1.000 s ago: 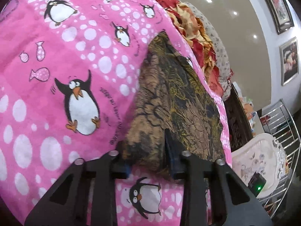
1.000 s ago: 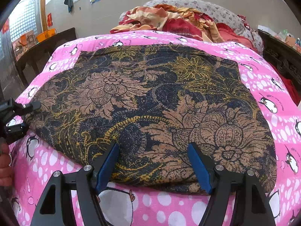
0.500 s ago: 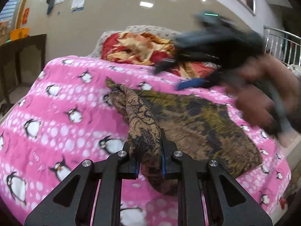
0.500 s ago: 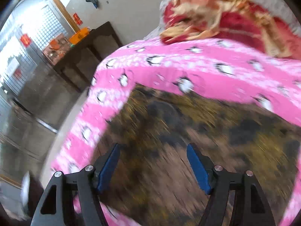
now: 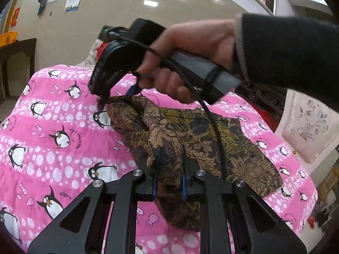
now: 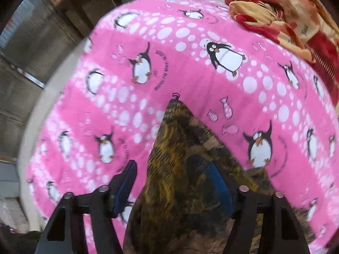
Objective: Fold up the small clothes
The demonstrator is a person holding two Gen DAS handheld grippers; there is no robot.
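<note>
The left claw (image 5: 168, 187) pinches a bunched edge of the floral garment (image 5: 211, 139) on the bed's penguin blanket (image 5: 53, 148); the right claw (image 6: 175, 187), spread, straddles its far corner straight ahead

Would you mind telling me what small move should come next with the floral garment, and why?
Probably shut the right gripper on the floral garment: its jaws stand apart around a raised corner, while the left gripper already pinches another.
</note>
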